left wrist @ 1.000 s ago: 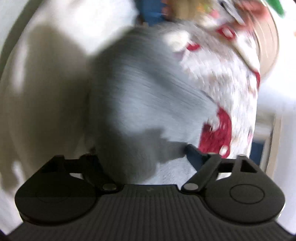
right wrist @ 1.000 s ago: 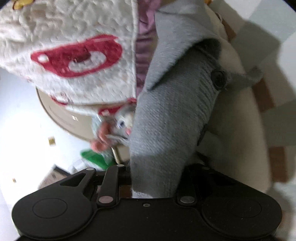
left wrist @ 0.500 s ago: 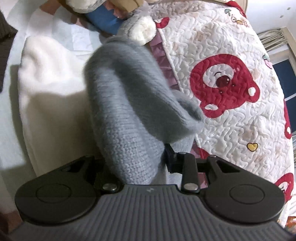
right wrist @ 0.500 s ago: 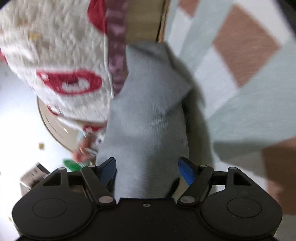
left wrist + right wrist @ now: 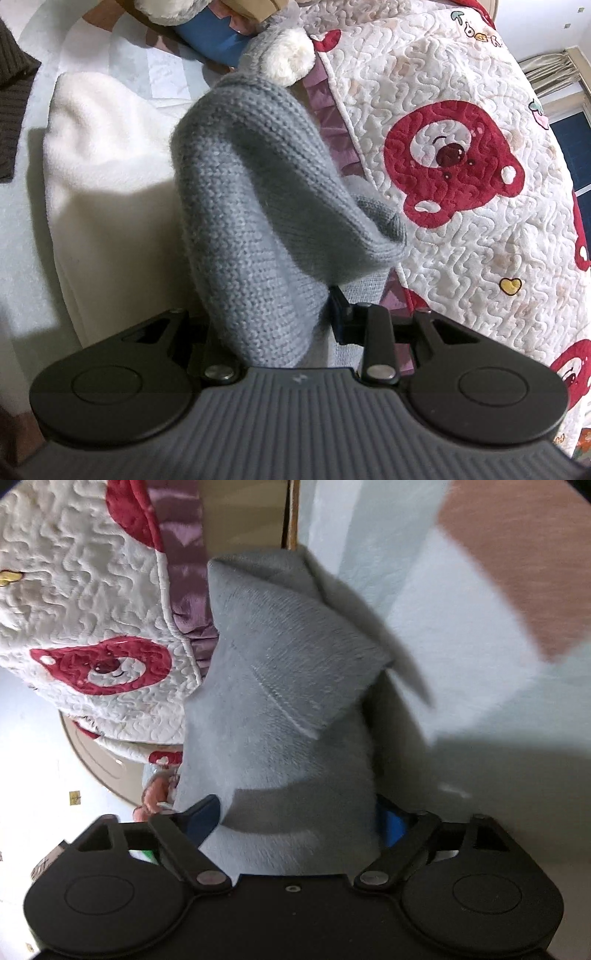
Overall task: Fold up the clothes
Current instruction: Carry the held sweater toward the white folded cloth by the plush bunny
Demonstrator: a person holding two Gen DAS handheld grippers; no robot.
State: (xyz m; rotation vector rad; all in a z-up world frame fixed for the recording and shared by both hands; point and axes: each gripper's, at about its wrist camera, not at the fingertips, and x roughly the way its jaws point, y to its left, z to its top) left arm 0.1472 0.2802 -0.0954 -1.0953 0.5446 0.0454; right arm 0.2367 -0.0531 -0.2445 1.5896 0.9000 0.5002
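- Grey knitted woollen garment (image 5: 255, 221) is pinched between the fingers of the left gripper (image 5: 269, 325); the jaws are pressed on a thick bunch of it, and the cloth rises in a rounded hump straight ahead of the tool.
- In the right wrist view the same grey knit (image 5: 288, 686) lies between the fingers of the right gripper (image 5: 295, 812). These stand wide at both sides of the cloth, so I judge them spread; if the pads touch it, I cannot tell.
- I think the garment is lifted by two places so that it can hang and be laid flat for a fold; how far the folding is, the pictures do not settle.
- Ahead and to the left of the left tool lies a cream fluffy blanket (image 5: 103, 147), soft and open, with room for laying down.
- To the right of it is the white quilted bedspread with red bear figures (image 5: 461, 155), whose purple frilled edge (image 5: 332, 122) runs just beside the knit.
- Farthest ahead, a grey and white plush toy (image 5: 288, 55) rests near the top of the hump.
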